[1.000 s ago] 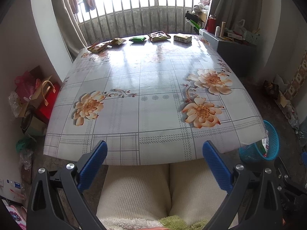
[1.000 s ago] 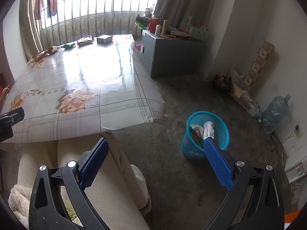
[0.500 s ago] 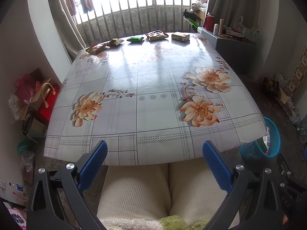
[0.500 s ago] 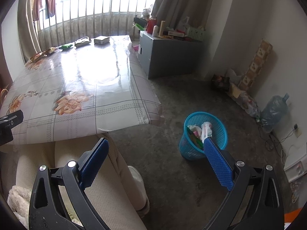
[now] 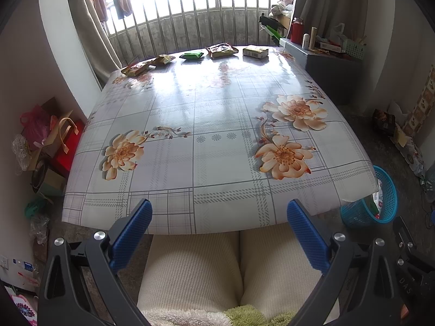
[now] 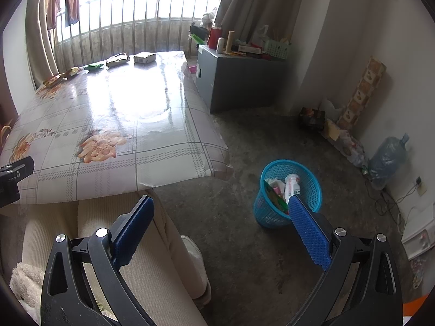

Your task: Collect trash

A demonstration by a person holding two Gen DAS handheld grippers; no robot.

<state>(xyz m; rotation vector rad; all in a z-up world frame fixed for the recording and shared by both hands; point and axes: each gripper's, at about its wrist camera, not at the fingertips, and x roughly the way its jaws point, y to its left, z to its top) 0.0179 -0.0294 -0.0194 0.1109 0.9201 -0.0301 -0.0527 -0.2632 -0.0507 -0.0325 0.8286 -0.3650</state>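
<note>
Several snack wrappers and a small box lie in a row along the table's far edge: a brown packet (image 5: 135,68), a green packet (image 5: 192,54), a torn wrapper (image 5: 221,50) and a box (image 5: 255,51). My left gripper (image 5: 218,217) is open and empty, held over the person's lap at the table's near edge, far from the wrappers. My right gripper (image 6: 220,212) is open and empty too, above the floor. Its right finger overlaps the blue trash basket (image 6: 274,217), which holds a bottle and wrappers. The same basket (image 5: 386,203) shows at the table's right corner.
The flowered tablecloth (image 5: 217,114) covers the table. A grey cabinet (image 6: 239,81) with bottles and boxes stands at the far right. Bags (image 5: 49,138) pile on the floor left of the table. A water jug (image 6: 387,157) and clutter line the right wall.
Both grippers drifted slightly; the views shifted a little, with the table and basket sliding in frame. Both grippers stayed open and empty.
</note>
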